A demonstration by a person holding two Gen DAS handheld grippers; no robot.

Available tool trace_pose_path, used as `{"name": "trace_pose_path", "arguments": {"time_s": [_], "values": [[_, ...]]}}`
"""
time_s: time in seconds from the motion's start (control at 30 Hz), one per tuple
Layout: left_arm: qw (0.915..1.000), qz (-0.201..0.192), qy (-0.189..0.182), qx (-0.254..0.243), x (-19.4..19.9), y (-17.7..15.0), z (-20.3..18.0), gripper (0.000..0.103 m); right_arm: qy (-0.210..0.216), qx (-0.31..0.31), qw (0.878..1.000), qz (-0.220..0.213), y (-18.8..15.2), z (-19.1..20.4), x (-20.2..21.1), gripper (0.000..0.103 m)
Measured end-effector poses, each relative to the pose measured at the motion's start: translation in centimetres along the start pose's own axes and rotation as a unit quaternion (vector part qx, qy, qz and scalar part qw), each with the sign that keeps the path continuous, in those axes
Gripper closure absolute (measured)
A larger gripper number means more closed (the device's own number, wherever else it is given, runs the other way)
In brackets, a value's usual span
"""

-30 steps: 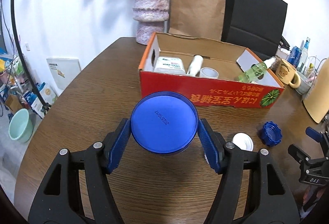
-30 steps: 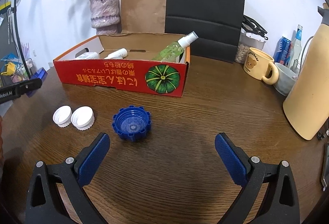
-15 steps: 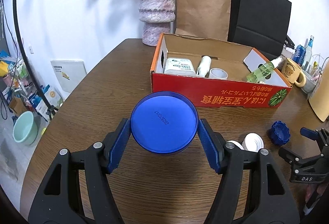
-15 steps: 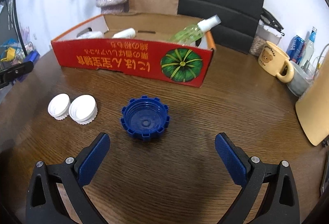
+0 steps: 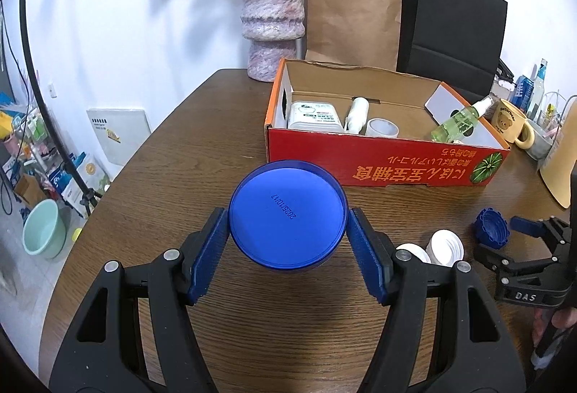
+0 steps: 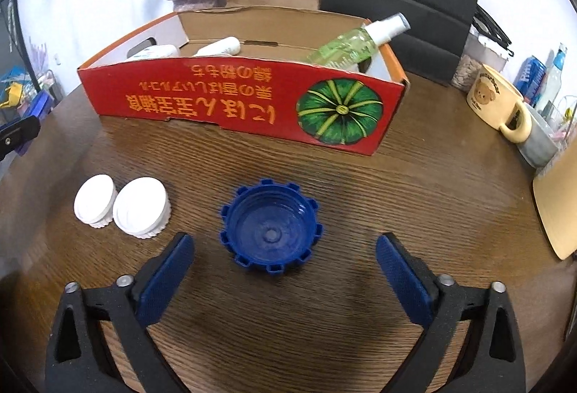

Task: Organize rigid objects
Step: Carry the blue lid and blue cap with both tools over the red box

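Observation:
My left gripper [image 5: 288, 238] is shut on a round blue jar [image 5: 287, 214], held above the wooden table [image 5: 173, 162] in front of the red cardboard box [image 5: 389, 164]. In the right wrist view my right gripper [image 6: 285, 257] hovers just over an upturned blue ribbed cap [image 6: 270, 227]; its jaws are closing, and the cap lies between and slightly ahead of the blue pads, untouched. Two white caps [image 6: 122, 205] lie side by side to the cap's left. The box [image 6: 230, 104] holds a green spray bottle [image 6: 357, 44] and white containers.
A stone vase [image 5: 272, 25] and brown [image 5: 351, 14] and black paper bags [image 5: 450, 28] stand behind the box. A yellow bear mug [image 6: 499, 104], a grey bowl and bottles crowd the right side. A tan jug [image 6: 557, 201] stands at the right edge.
My right gripper has moved forward and down toward the blue cap, which now looks larger and nearer, and its jaws have narrowed. The left gripper keeps its hold on the jar.

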State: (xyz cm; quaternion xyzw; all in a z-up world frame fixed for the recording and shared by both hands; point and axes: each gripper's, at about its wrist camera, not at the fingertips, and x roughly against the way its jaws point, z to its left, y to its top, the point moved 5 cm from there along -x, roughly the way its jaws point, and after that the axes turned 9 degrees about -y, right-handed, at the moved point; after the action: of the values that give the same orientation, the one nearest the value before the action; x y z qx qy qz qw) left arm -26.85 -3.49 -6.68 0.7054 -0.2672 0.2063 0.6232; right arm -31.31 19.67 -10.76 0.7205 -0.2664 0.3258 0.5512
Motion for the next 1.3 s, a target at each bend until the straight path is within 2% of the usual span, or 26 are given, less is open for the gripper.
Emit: {"name": "trace_pose_path", "arguments": {"time_s": [0.03, 0.07, 0.13, 0.77, 0.93, 1.3], "values": [[1.0, 0.0, 0.0, -0.001, 0.0, 0.0, 0.0, 0.04, 0.002, 0.001, 1.0, 0.003, 0.0, 0.2, -0.1, 0.022], [1.0, 0.0, -0.001, -0.002, 0.0, 0.0, -0.1, 0.04, 0.003, 0.002, 1.0, 0.004, -0.1, 0.3, -0.1, 0.027], [1.0, -0.001, -0.002, -0.005, 0.1, 0.0, -0.2, 0.04, 0.006, -0.001, 1.0, 0.0, 0.0, 0.3, 0.1, 0.046], [1.0, -0.007, -0.003, -0.006, 0.6, 0.0, -0.8, 0.04, 0.01, -0.007, 0.997, -0.071, 1.0, 2.0, 4.7, 0.046], [0.9997, -0.021, 0.002, -0.01, 1.4, 0.7, -1.3, 0.04, 0.014, -0.012, 0.996, -0.089, 1.6, 2.2, 5.7, 0.046], [0.9988, -0.044, -0.01, -0.022, 2.8, 2.9, -3.0, 0.04, 0.018, -0.023, 0.992, -0.121, 3.5, 2.4, 7.6, 0.046]]}}
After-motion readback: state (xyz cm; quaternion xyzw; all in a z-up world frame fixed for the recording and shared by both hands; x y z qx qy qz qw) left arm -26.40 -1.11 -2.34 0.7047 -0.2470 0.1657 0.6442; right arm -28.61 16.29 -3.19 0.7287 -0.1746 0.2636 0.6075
